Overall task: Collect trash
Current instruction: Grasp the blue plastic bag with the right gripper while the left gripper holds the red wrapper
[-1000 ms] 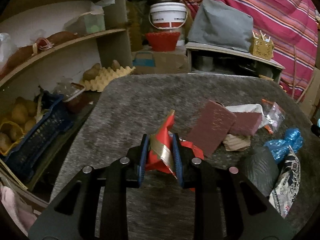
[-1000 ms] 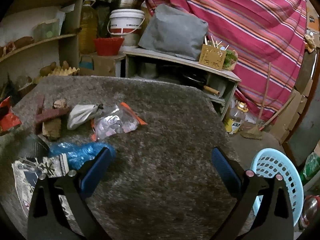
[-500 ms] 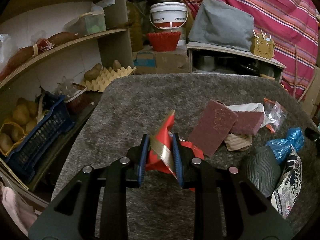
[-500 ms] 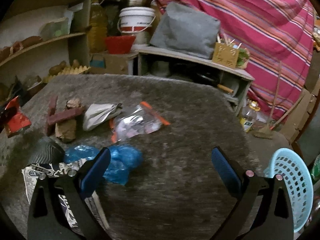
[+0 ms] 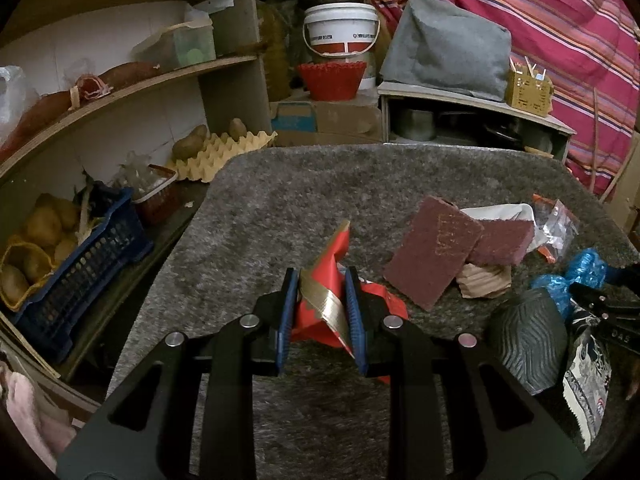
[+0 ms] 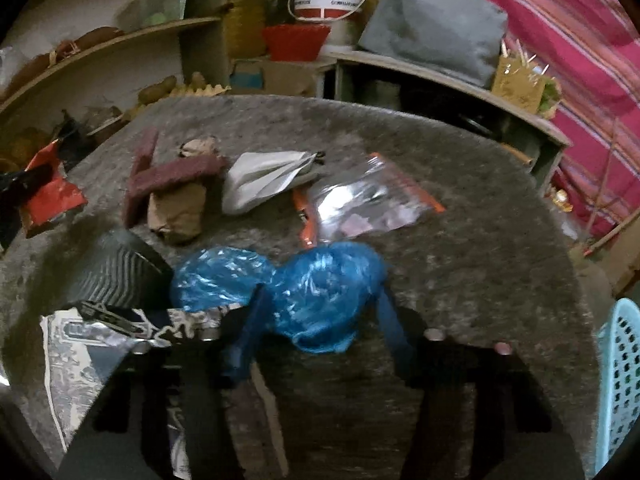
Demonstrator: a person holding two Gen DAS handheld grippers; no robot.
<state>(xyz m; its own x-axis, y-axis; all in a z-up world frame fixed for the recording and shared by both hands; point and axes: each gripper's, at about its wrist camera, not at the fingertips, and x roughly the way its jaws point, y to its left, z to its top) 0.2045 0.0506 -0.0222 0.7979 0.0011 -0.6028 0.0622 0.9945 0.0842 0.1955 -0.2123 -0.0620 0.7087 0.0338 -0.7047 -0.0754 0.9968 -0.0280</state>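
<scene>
The left gripper (image 5: 322, 312) pinches a crumpled red foil snack wrapper with a gold band (image 5: 324, 300) between its blue pads, low over the grey shaggy mat (image 5: 280, 200) that covers the table. The right gripper (image 6: 320, 320) straddles a crinkled blue plastic bag (image 6: 320, 296) lying on that mat; motion blur softens this view, so whether the pads already squeeze the bag or only flank it cannot be told. The risk, as it appears from here: the thin, puffy film could slither out of a shallow pinch, or the fingers could also catch the printed black-and-white foil pouch (image 6: 80, 344) just beside the bag and drag it along. The red wrapper, held by one crumpled fold, might likewise tear free if swung fast. Only the right wrist view shows a pale blue perforated plastic basket (image 6: 620, 380) beyond the table's right edge, a likely place for the trash, as well as the clear zip bag with orange edges (image 6: 368, 204) laid out whole. Only the left wrist view shows the firm hold on the wrapper, the maroon scouring pads (image 5: 436, 252) face-on, and a dark blue crate of potatoes (image 5: 76, 280) on the shelf.
</scene>
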